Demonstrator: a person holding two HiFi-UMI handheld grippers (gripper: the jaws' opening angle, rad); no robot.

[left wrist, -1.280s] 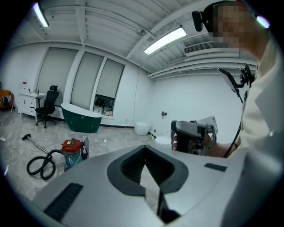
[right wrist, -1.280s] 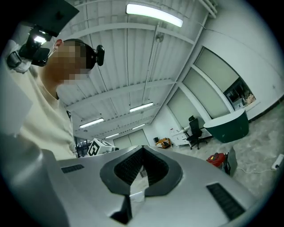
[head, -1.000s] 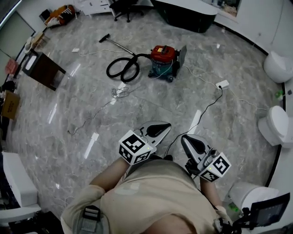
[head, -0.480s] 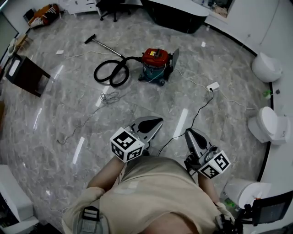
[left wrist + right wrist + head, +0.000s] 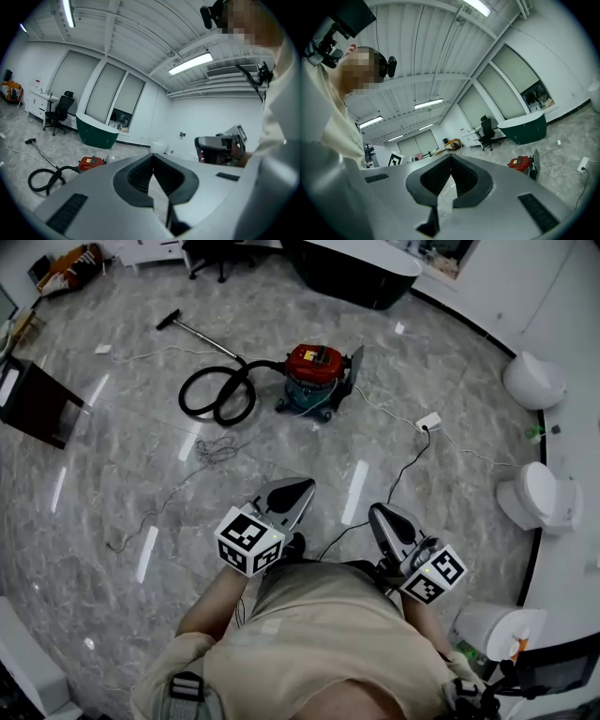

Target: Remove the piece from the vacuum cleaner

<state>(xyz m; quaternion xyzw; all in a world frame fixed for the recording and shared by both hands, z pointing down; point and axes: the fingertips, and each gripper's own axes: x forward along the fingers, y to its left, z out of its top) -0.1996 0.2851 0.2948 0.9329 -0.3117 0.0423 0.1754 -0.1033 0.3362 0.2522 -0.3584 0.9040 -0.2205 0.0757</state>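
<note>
A red and teal vacuum cleaner point(image 5: 317, 374) stands on the grey marble floor far ahead of me, its black hose point(image 5: 214, 396) coiled to its left and a wand with a floor nozzle point(image 5: 171, 321) lying beyond. In the left gripper view the vacuum cleaner point(image 5: 92, 163) is small and distant; the right gripper view has the vacuum cleaner point(image 5: 522, 162) at right. My left gripper point(image 5: 298, 487) and right gripper point(image 5: 380, 512) are held level near my body, both shut and empty, well short of the vacuum.
A power strip point(image 5: 428, 421) with a black cable point(image 5: 394, 486) lies on the floor to the right. A loose wire tangle point(image 5: 214, 452) lies left of centre. White round stools point(image 5: 534, 381) line the right wall. A dark green counter point(image 5: 347, 273) stands at the back.
The vacuum and the floor have slid left and slightly down in the head view as I moved across the room. Both grippers stay shut near my body.
</note>
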